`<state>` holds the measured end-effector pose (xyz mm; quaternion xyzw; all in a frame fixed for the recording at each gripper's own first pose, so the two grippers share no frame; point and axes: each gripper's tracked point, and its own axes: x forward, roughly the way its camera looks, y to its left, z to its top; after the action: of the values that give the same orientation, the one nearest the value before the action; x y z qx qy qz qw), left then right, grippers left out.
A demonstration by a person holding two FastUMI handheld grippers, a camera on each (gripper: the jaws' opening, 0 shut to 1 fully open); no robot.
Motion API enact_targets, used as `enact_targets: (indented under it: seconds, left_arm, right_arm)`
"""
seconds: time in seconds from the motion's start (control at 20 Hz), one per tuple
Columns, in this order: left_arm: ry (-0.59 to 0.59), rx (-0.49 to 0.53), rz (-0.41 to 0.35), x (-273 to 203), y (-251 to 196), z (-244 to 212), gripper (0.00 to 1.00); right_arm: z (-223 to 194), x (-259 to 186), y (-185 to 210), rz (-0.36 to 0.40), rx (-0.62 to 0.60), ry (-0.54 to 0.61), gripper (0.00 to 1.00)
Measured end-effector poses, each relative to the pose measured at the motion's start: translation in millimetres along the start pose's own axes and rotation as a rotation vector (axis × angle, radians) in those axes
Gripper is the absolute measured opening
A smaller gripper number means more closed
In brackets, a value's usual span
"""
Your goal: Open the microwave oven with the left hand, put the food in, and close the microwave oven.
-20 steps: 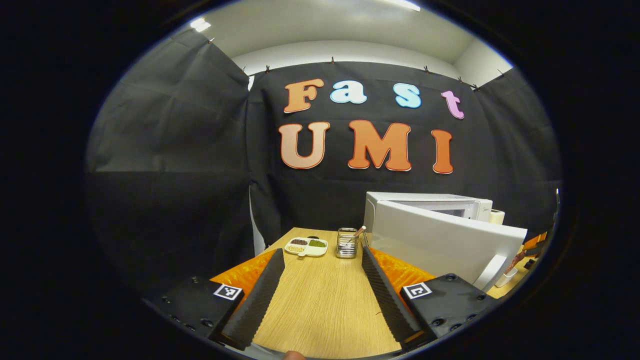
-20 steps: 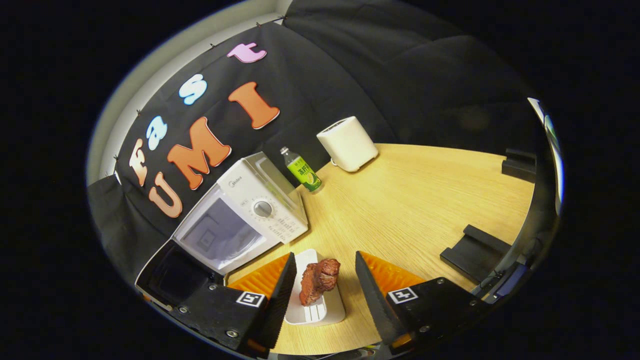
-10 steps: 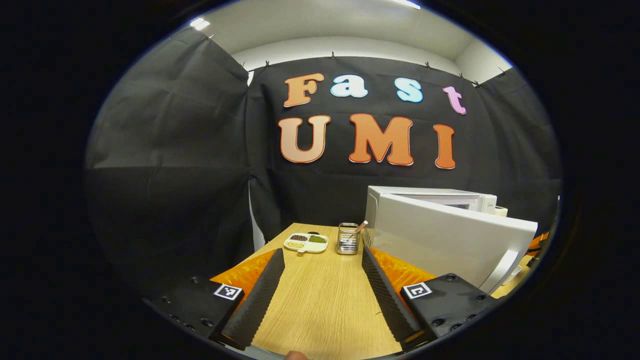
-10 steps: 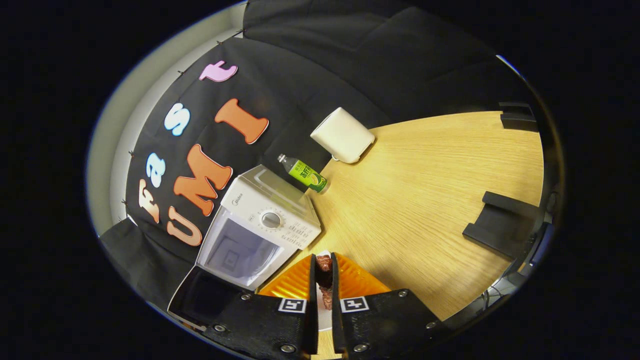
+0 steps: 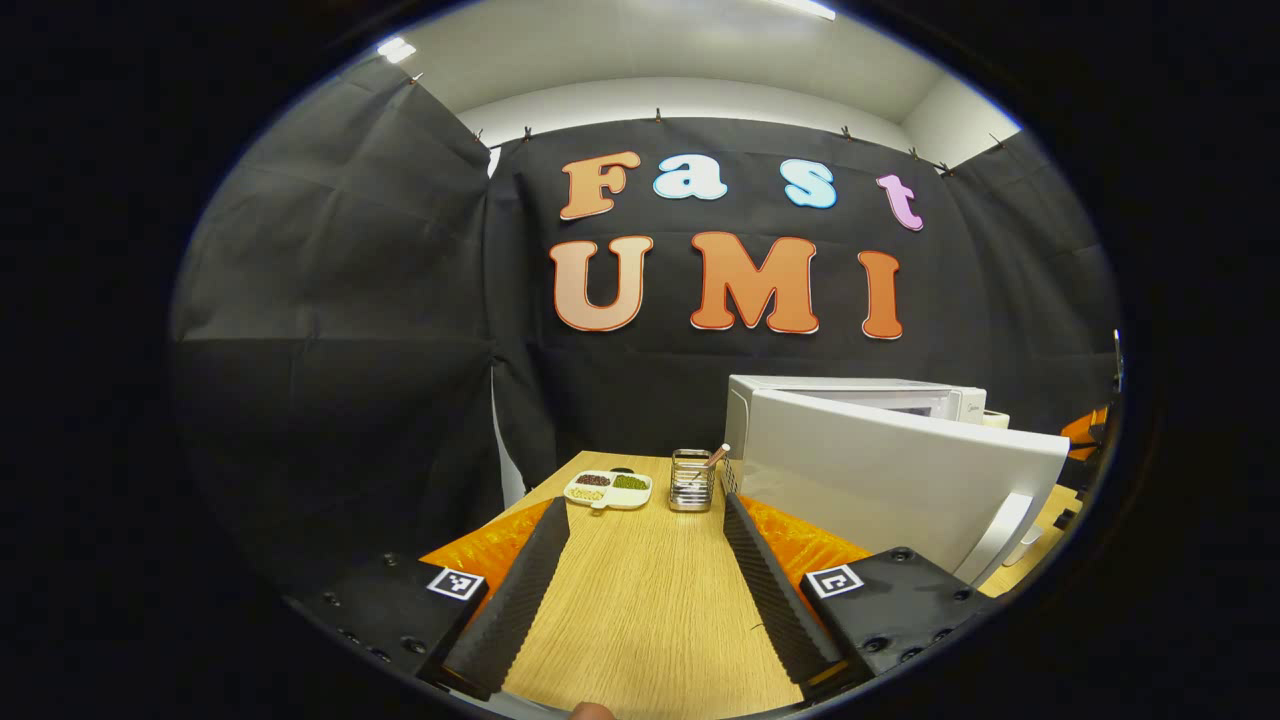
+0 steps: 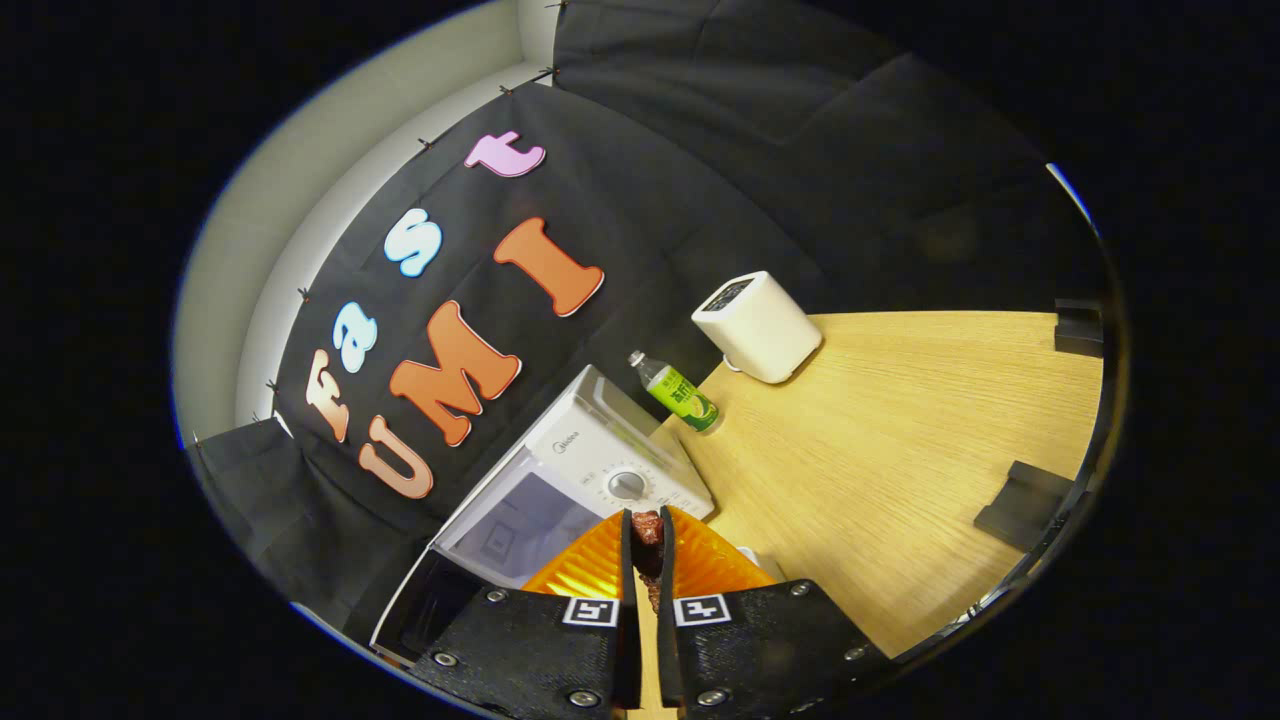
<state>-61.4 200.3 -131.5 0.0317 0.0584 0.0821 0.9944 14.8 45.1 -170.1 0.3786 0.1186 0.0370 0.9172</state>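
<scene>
The white microwave (image 5: 850,395) stands at the right of the wooden table (image 5: 640,600), its door (image 5: 900,480) swung open toward me with the handle (image 5: 1005,535) at its near end. My left gripper (image 5: 640,600) hovers open over bare table, left of the door, holding nothing. In the right gripper view, my right gripper (image 6: 645,560) is shut on a reddish-brown piece of food (image 6: 647,528), held above and in front of the microwave (image 6: 610,465). Its open cavity (image 6: 515,520) and the dark inner face of the door (image 6: 415,610) lie to the lower left.
A divided dish of condiments (image 5: 608,488) and a metal utensil holder (image 5: 690,480) stand at the table's far end. A green bottle (image 6: 680,392) and a white toaster (image 6: 757,325) sit beside the microwave. Black blocks (image 6: 1020,495) lie near the table's edge.
My right gripper went from open around the food on its white plate to shut on it, then lifted it toward the microwave. The left gripper has barely moved.
</scene>
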Motion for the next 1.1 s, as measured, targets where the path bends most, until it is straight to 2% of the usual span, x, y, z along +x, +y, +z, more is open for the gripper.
enact_targets:
  seconds: [0.45, 0.55, 0.6, 0.65, 0.75, 0.95, 1.0, 1.1]
  left_arm:
    - [0.011, 0.014, -0.042, -5, -15, -5, 0.97]
    - [0.010, 0.004, -0.042, -6, -15, -6, 1.00]
    - [0.005, -0.005, -0.050, -7, -18, -3, 0.97]
    - [0.003, -0.008, -0.056, -8, -19, -4, 1.00]
    - [0.001, -0.003, -0.051, -7, -16, -4, 0.97]
    - [0.004, -0.003, -0.045, -2, -11, -7, 0.97]
    - [0.006, 0.000, -0.044, -1, -8, -9, 1.00]
    - [0.018, 0.006, -0.039, 1, -4, -13, 0.97]
  right_arm:
    - [-45, 48, 104, 0.160, 0.022, 0.063, 0.06]
    - [-61, 65, 121, 0.175, 0.010, 0.082, 0.06]
    - [-68, 72, 130, 0.182, 0.008, 0.092, 0.06]
    - [-76, 80, 138, 0.189, 0.011, 0.103, 0.06]
    - [-89, 95, 151, 0.195, 0.030, 0.112, 0.06]
    - [-110, 128, 169, 0.188, 0.044, 0.106, 0.06]
    - [-115, 135, 173, 0.189, 0.052, 0.103, 0.06]
    - [-122, 154, 177, 0.183, 0.062, 0.099, 0.06]
